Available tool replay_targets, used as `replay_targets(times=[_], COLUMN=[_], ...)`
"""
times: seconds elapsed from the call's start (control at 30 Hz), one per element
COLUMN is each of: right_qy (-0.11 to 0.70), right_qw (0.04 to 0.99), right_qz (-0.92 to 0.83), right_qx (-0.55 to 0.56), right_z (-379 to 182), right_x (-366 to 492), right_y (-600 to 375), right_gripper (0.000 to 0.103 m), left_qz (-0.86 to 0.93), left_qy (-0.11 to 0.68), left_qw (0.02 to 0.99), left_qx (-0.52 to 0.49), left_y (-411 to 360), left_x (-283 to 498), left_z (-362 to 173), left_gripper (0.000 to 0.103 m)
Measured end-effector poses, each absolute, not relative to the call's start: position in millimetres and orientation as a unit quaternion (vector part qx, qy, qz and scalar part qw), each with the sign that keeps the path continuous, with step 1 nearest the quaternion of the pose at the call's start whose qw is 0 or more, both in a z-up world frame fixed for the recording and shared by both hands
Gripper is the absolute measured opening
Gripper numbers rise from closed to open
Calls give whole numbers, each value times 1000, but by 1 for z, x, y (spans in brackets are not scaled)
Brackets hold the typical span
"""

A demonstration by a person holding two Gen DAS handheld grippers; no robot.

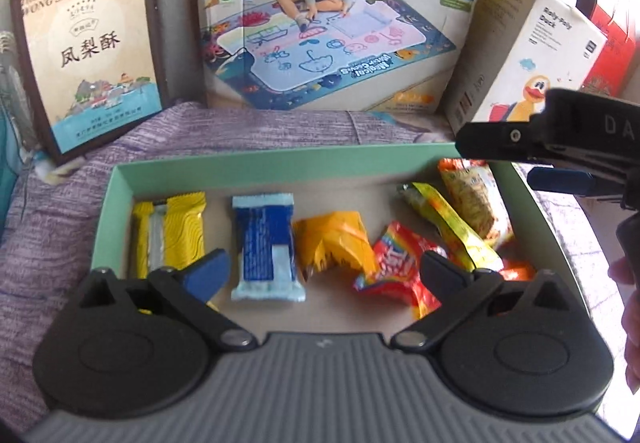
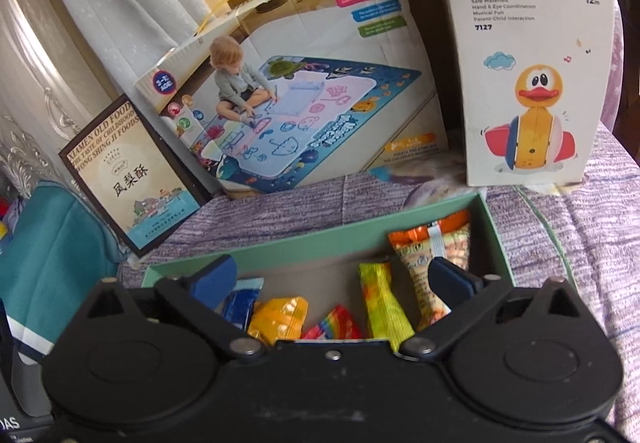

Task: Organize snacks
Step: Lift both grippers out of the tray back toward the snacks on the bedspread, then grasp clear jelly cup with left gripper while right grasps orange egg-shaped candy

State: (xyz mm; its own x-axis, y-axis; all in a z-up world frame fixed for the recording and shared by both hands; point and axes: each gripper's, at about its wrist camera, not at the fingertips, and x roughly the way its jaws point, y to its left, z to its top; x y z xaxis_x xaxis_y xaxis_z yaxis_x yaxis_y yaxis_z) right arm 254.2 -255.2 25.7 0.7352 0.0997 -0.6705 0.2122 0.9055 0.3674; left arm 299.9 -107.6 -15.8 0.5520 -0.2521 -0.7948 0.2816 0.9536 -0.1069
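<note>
A shallow green tray (image 1: 256, 167) lies on a purple cloth and holds several snack packets. From left to right they are a yellow one (image 1: 170, 229), a blue one (image 1: 266, 243), an orange one (image 1: 334, 239), a red one (image 1: 396, 267), a yellow-green one (image 1: 448, 227) and an orange-cream one (image 1: 474, 199). My left gripper (image 1: 323, 269) hangs open above the tray's near side, nothing between its pads. My right gripper (image 2: 330, 275) is also open over the tray (image 2: 312, 243), near the yellow-green packet (image 2: 382, 303) and the orange-cream packet (image 2: 432, 255). It also shows at the tray's far right corner (image 1: 504, 159).
Behind the tray stand a brown-framed pastry box (image 1: 88, 55), a large drawing-mat box (image 1: 328, 31) and a white Roly-Poly Duck box (image 2: 532, 55). The purple cloth (image 1: 60, 223) surrounds the tray. A teal object (image 2: 52, 255) sits at the left. A hand (image 1: 632, 323) shows at the right edge.
</note>
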Motion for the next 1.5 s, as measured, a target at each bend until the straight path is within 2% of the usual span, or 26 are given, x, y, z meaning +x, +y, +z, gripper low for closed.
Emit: replay_targets(times=[0.47,0.87,0.93,0.97,1.03,1.1,1.13,1.17,1.2,1.47,1.5], right_qy=[372,424,428,429,435,442,446,448,451,477,478], right_qw=[900,880,879,879,878,876,874,874,873,861,860], right_qz=[-12,6,3,2,1,3,4,4,5,20,21], right_qx=[227,216,211,206,199,195,191,188,185,177,175], right_z=[40,9,3,0,-4,-9,-10,-12,-13,-36,-38], right_x=[141,95,92,91,90,92,95,98,101,119,119], right_y=[-212,-168,-162,-158,-152,-146,-143,-139,-137,-114,-113], right_gripper=[103,103,103,100,89,69,64,57,55,55,48], left_qz=[-157,-110,-110,-114,-124,-139,-145,-151,-156,-156,-153], left_qy=[436,473,468,469,474,479,481,481,481,488,486], left_qw=[886,874,876,874,870,865,863,862,861,858,859], left_qx=[20,22,40,48,57,59,59,59,58,42,40], left_y=[-54,7,8,8,5,2,0,-2,-3,0,1], left_x=[185,124,120,119,121,123,124,125,126,135,134], left_z=[14,-26,-31,-33,-38,-43,-46,-48,-51,-65,-65], left_gripper=[103,103,97,94,76,63,60,60,60,61,59])
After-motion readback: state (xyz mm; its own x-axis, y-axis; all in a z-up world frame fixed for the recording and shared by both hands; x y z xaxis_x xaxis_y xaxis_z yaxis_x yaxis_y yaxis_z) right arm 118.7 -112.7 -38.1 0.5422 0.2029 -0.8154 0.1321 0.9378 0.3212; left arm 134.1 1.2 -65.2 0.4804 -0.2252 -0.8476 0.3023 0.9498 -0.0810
